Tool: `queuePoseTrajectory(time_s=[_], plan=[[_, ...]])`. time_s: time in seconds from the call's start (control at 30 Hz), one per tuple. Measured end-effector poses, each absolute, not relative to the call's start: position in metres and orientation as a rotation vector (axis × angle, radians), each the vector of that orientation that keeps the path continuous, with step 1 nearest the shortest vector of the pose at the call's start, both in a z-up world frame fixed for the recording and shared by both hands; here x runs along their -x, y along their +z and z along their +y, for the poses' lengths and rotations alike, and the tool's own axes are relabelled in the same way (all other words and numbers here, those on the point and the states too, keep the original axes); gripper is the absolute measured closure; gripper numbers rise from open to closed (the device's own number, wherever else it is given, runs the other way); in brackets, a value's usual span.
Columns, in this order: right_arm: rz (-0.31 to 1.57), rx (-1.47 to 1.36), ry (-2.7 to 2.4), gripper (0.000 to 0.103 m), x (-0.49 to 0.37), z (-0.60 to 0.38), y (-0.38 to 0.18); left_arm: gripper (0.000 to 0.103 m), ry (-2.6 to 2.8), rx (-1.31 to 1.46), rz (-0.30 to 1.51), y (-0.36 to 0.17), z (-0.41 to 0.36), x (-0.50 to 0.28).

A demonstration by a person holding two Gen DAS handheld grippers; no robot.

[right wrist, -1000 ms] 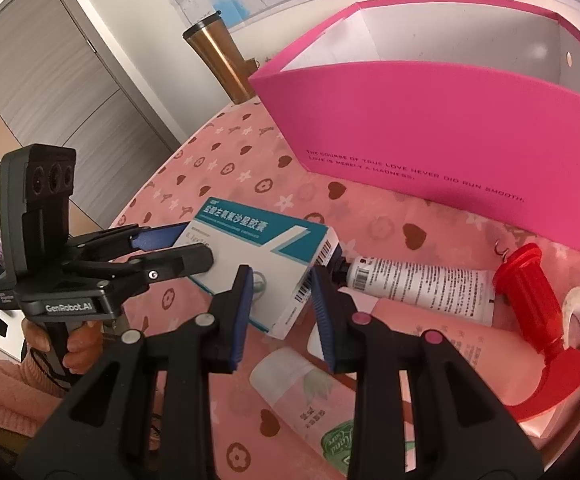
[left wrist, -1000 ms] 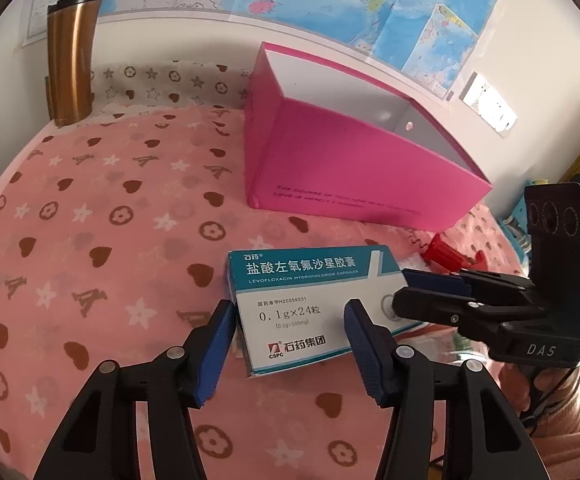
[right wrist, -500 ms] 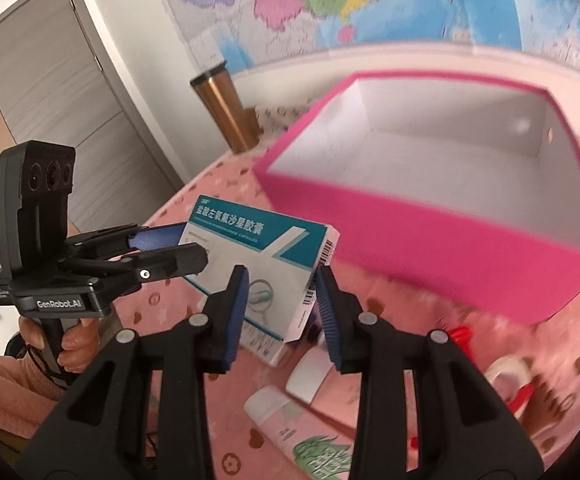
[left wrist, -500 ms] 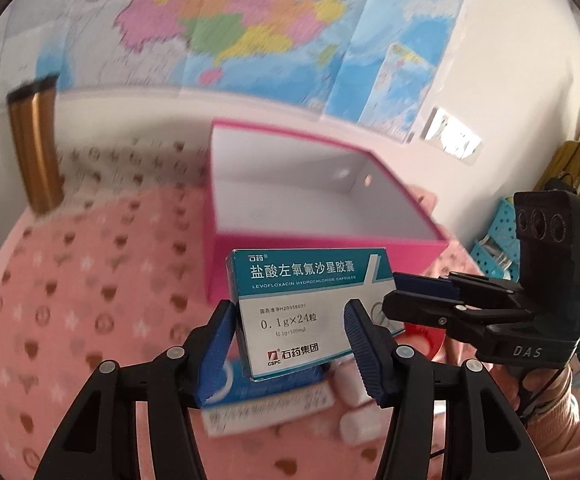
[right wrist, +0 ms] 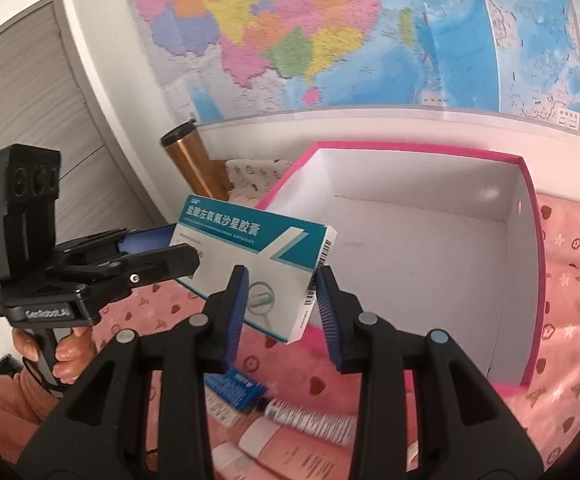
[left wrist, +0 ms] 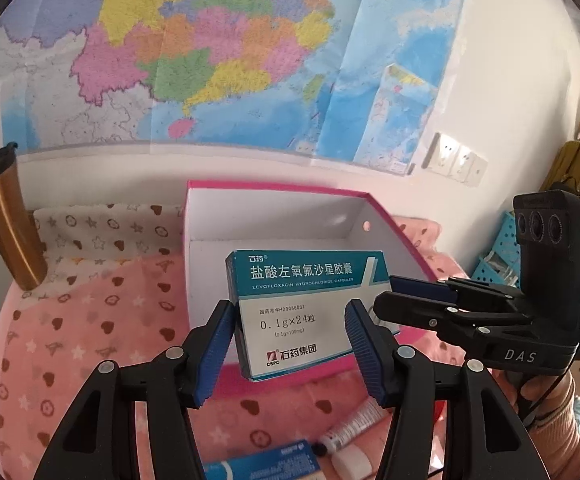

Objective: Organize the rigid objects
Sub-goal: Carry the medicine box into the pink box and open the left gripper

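Teal med box x1, 2 grippers

A glossy cardboard medicine box is seen before a matt pink paperboard box, above soft fleecy cloth, beside a brushed-metal tumbler.

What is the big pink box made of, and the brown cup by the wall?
The pink box looks like stiff matte cardboard: thin flat walls, white inside. The brown cup seems to be brushed metal, with streaky copper shine and a black, probably plastic, lid.
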State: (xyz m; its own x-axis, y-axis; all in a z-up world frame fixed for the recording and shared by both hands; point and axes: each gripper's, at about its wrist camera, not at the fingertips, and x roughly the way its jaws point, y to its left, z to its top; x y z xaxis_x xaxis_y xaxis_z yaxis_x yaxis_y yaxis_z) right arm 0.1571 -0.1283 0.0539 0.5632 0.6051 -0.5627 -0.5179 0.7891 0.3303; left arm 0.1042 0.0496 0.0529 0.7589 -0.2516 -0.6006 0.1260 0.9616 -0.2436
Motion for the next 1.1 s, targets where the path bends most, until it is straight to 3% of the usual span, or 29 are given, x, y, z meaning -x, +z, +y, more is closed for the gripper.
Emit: queuePoseTrajectory(time_s=[0.67,1.1], plan=[[0.913,-0.162,0.616,0.065,-0.218,-0.12,0.002,0.046,-0.102,0.186,0.821,0.014,0.049,-0.148],[0.763,-0.182,0.593,0.063,-0.168,-0.16,0.029,0.042,-0.098,0.15,0.707,0.025,0.05,-0.117]])
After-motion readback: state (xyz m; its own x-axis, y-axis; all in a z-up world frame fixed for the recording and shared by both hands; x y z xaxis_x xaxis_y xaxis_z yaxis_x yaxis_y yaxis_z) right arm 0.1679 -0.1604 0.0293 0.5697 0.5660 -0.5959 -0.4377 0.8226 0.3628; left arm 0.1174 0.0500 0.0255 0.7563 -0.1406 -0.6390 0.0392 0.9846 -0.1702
